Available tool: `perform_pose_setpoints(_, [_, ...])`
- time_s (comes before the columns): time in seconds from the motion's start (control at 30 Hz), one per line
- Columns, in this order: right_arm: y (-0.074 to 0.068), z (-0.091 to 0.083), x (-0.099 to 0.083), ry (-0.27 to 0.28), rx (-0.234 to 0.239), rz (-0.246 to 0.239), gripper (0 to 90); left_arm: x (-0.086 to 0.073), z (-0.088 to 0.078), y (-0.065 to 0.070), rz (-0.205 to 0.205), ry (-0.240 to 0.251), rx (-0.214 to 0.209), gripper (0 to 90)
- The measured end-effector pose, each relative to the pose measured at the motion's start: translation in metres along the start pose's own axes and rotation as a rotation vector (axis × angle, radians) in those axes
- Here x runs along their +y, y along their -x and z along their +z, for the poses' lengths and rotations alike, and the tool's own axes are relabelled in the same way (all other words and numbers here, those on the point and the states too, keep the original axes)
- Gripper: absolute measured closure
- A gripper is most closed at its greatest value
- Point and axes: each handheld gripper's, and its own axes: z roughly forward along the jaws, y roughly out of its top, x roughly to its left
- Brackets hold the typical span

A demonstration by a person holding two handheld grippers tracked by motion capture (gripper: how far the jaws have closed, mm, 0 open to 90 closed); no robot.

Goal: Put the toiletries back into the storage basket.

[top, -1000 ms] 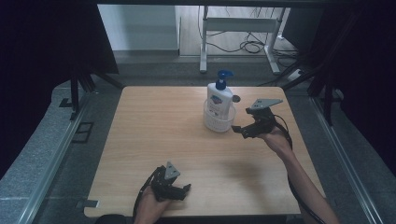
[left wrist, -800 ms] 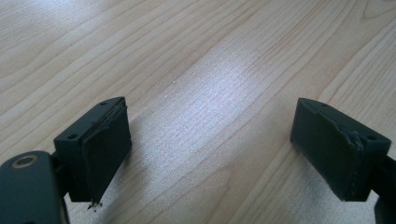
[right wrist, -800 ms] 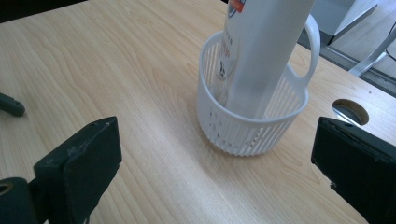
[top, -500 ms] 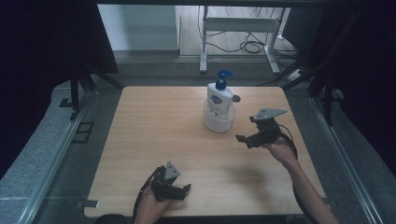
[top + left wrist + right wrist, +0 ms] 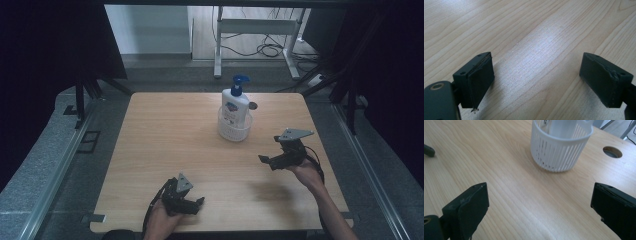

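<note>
A white pump bottle (image 5: 235, 104) with a blue pump head stands upright inside a white slotted basket (image 5: 234, 130) at the back middle of the wooden table (image 5: 165, 145). The same basket (image 5: 560, 147) rises ahead in the right gripper view. My right gripper (image 5: 270, 161) hovers open to the right of and nearer than the basket, apart from it, its pads (image 5: 472, 211) wide with nothing between. My left gripper (image 5: 192, 206) rests open near the front edge, left of centre, its pads (image 5: 480, 77) spread over bare wood.
A round hole (image 5: 612, 152) pierces the tabletop just right of the basket. Grey floor and metal rails (image 5: 60, 165) flank the table. A white stand (image 5: 255, 30) and cables lie on the floor beyond the far edge.
My right gripper has drawn back from the basket, moving toward the front right of the table. The left gripper has stayed put.
</note>
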Motion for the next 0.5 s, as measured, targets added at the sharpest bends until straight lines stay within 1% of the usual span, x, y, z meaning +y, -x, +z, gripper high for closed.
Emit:
perform_pose_setpoints(0.23, [-0.007, -0.002, -0.02, -0.009, -0.01, 0.007, 1.4, 0.0, 0.0, 0.0, -0.001, 0.0, 0.001, 11.7])
perform_pose_setpoints(0.33, [-0.01, -0.002, -0.027, -0.012, -0.007, 0.016, 1.4, 0.0, 0.0, 0.0, -0.003, 0.002, 0.002, 11.7])
perform_pose_setpoints(0.5, [-0.017, -0.002, -0.037, -0.025, -0.011, 0.009, 1.4, 0.0, 0.0, 0.001, -0.005, 0.002, 0.002, 11.7])
